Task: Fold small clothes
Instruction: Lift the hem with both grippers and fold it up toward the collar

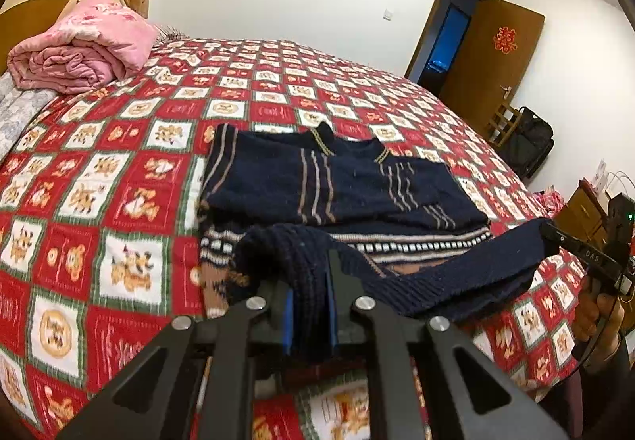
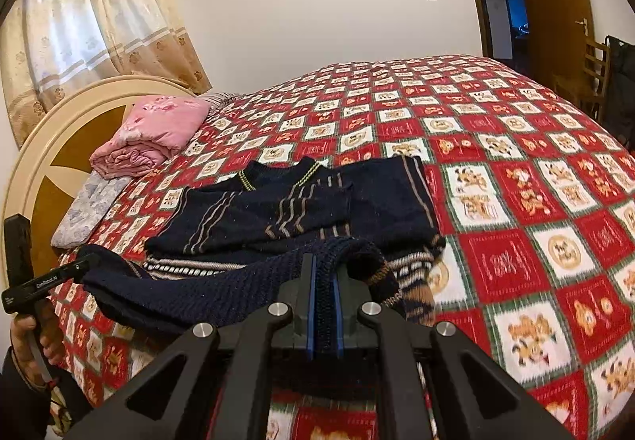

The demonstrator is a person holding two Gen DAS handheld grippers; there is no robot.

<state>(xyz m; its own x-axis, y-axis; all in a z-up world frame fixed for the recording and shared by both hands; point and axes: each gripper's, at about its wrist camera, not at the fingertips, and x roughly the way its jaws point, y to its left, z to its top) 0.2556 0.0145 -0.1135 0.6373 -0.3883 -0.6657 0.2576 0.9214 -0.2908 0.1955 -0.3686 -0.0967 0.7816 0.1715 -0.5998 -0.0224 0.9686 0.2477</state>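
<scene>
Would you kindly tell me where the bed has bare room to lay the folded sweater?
Free: red checked bedspread between navy striped knit sweater and the wooden door; also its right flank. Crowded: the headboard corner, with the rolled pink quilt.

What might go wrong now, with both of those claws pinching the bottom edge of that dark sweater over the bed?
1. The left gripper and right gripper each pinch only a narrow bit of the ribbed hem; the thick knit could slip free.
2. The hem sags between them, so the fold might land crooked.
3. Pulling could disturb the sleeves already folded across the navy sweater.
</scene>
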